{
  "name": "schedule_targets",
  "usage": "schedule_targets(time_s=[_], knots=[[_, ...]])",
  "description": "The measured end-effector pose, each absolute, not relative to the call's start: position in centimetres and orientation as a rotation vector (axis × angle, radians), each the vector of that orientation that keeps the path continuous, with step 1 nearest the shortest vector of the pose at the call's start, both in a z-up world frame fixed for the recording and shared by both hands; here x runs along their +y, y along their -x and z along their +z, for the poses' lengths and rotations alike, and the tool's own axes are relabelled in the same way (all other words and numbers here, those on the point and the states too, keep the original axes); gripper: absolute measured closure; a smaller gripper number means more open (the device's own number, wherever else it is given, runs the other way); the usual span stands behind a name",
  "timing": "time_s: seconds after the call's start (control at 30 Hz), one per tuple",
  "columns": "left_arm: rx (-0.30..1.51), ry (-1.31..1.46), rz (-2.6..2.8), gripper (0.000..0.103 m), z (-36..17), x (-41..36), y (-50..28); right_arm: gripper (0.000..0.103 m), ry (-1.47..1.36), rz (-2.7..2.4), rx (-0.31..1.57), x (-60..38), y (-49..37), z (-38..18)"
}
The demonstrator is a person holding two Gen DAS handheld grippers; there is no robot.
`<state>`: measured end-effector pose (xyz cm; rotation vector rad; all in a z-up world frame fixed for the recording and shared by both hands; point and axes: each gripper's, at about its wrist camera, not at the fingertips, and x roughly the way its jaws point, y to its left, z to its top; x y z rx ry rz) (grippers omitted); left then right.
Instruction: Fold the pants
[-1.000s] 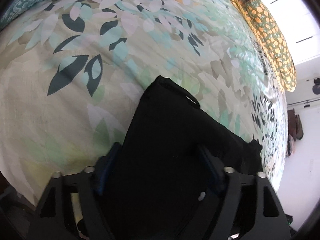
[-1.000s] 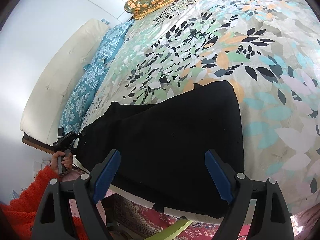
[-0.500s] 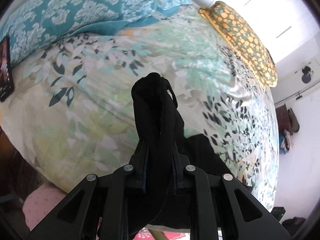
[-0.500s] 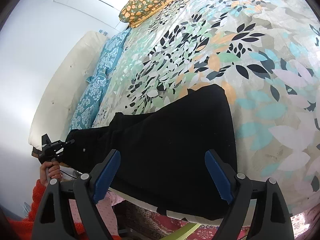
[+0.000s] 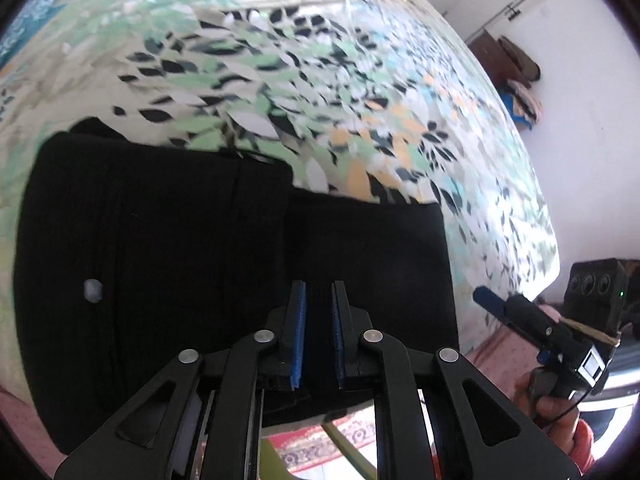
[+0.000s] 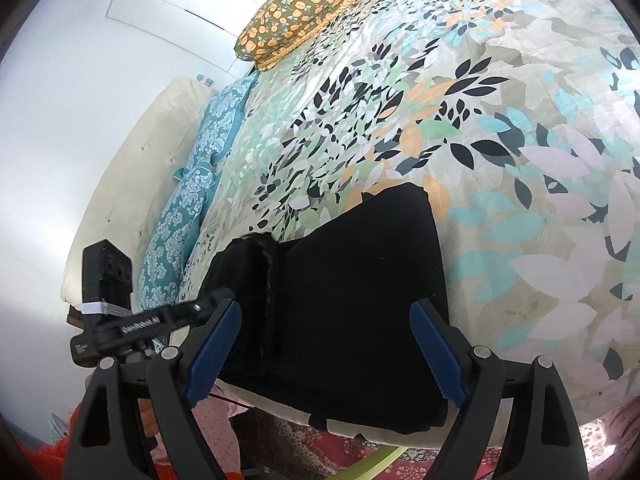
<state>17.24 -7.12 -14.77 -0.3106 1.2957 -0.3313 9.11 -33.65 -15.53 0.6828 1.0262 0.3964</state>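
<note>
Now folding the pants (image 5: pixel 168 240) across the bed (image 5: pixel 320 80).
Left gripper (image 5: pixel 318 308) pinches the fabric; right gripper (image 6: pixel 324 344) hangs open. Lay edges square before letting go.

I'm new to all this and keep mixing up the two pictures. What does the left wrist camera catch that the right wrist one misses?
Only the left wrist view shows the left claw pinched shut on the black pants and dark furniture by the far wall.

Only the right wrist view shows the right claw wide open, the teal pillows and the cream headboard.

Both show the pants on the leaf-print bedspread.
</note>
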Motion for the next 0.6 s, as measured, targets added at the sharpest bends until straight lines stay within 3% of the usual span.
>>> schedule_targets(time_s=[0.03,0.07,0.1,0.2,0.33,0.6], knots=[[1.286,0.334,-0.381,0.086,-14.2,-7.4,-16.8,0.017,-0.685,0.389,1.018,-34.0,-8.9,-15.4],[1.257,0.354,-0.421,0.073,-13.1,-7.3,-16.2,0.017,-0.69,0.38,1.009,-34.3,-8.8,-15.4],[1.2,0.377,-0.455,0.053,-11.2,-6.5,-15.8,0.017,-0.7,0.371,1.0,-34.7,-8.6,-15.4],[1.019,0.398,-0.421,0.02,-6.6,-2.3,-15.1,0.017,-0.734,0.343,0.988,-35.6,-8.7,-15.5],[0.864,0.364,-0.206,0.015,-3.6,5.7,-14.5,0.017,-0.721,0.37,1.005,-34.6,-9.2,-15.4],[0.905,0.445,0.128,0.016,-11.4,15.3,-11.9,0.017,-0.768,0.861,1.209,-23.3,-11.2,-16.6]])
